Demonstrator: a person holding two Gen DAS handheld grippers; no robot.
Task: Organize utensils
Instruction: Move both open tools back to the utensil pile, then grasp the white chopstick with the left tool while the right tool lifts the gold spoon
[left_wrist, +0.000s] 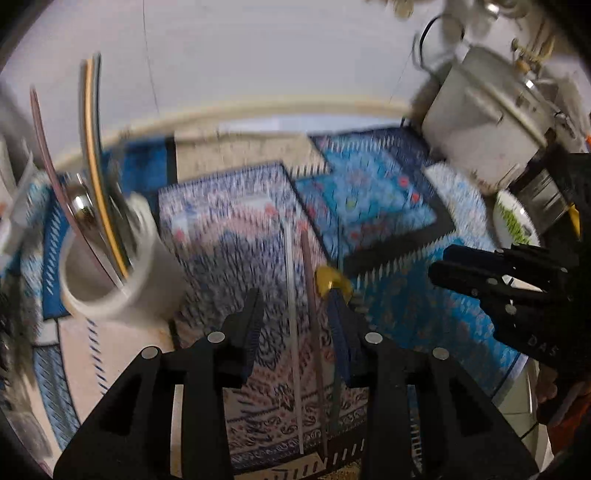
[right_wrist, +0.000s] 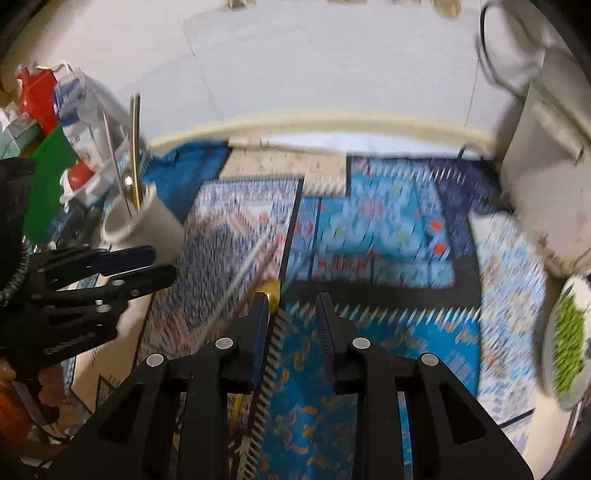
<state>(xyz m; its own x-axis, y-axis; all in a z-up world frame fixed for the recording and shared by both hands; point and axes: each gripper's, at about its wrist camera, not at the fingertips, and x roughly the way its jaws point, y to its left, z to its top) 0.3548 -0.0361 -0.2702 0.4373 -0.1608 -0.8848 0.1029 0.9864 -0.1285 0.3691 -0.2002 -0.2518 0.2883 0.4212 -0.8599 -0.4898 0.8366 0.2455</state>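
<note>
Left wrist view, motion-blurred: left hand-held gripper (left_wrist: 301, 325) points down at a patterned blue cloth (left_wrist: 388, 206) on the surface, jaws standing apart with nothing pressed between the pads. Under the gap lie three loose utensils side by side: a white stick (left_wrist: 291, 332), a brownish stick (left_wrist: 314, 332) and a dark-handled utensil with a gold end (left_wrist: 332, 282), its handle running just beside the right-hand finger; touching or not, cannot tell. White cup (left_wrist: 122, 273) stands to the left on the cloth, holding several upright utensils (left_wrist: 92, 162), one with a shiny metal bowl. Right hand-held gripper (left_wrist: 443, 264) enters from the right edge, its fingers close together; whether anything is between them cannot be told from this angle. Right wrist view: right hand-held gripper (right_wrist: 293, 314) hangs over the cloth (right_wrist: 388, 229) with a narrow gap between the pads and nothing in it; the gold end (right_wrist: 271, 290) sits just beyond its left finger. Cup (right_wrist: 144, 225) is at left, left hand-held gripper (right_wrist: 155, 264) just in front of it. A plate with green pattern (right_wrist: 569, 339) lies at right, near a grey appliance (right_wrist: 546, 166).
</note>
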